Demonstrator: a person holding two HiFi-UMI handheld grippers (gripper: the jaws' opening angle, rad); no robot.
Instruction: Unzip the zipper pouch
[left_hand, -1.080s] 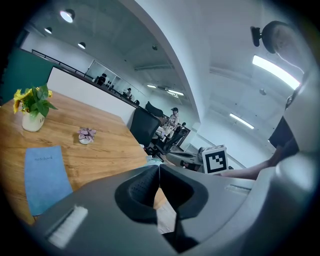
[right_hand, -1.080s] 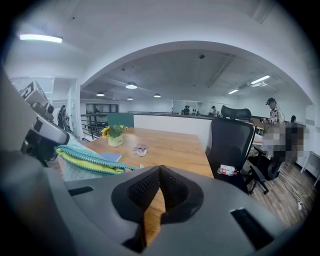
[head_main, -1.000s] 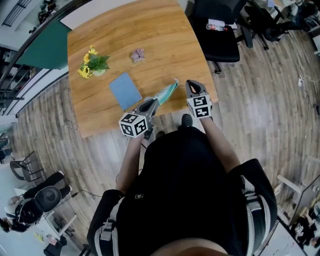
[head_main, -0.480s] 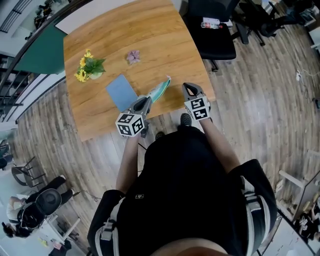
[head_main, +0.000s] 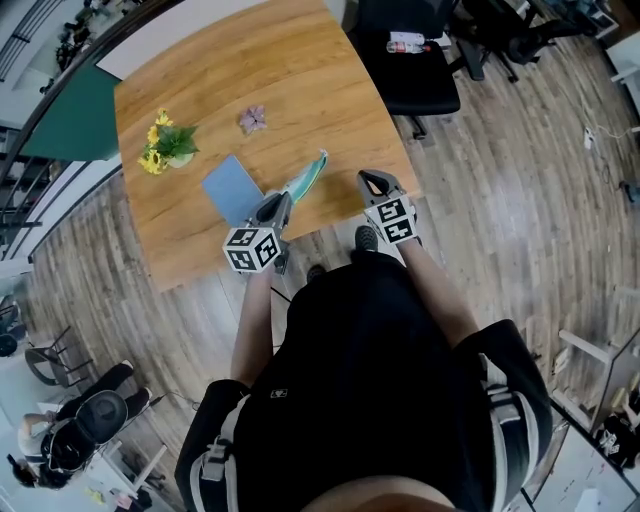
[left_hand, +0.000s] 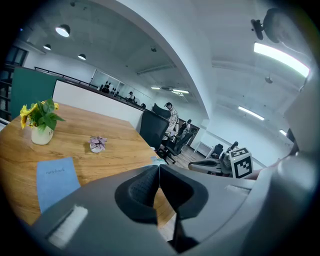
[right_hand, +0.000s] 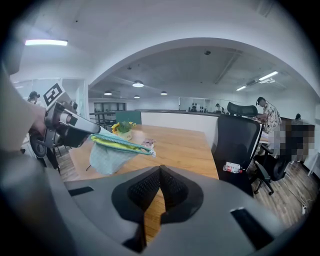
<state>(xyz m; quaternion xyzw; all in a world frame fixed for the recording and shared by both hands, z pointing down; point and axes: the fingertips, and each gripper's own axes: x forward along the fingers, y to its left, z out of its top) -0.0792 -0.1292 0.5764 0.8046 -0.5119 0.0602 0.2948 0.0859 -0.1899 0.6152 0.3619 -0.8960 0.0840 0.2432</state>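
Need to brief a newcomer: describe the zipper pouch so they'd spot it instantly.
Find the wooden table, then the blue notebook near the edge facing the person. Just right of the notebook, the left gripper pinches one end of the zipper pouch. Unlike the flat notebook, it is teal fabric hanging beneath a yellow-green zipper band.

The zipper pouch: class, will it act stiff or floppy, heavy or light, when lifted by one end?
Probably floppy: the zipper pouch sags below its zip where the left tongs pinch one end. Likely light: one pinch seems to hold it.
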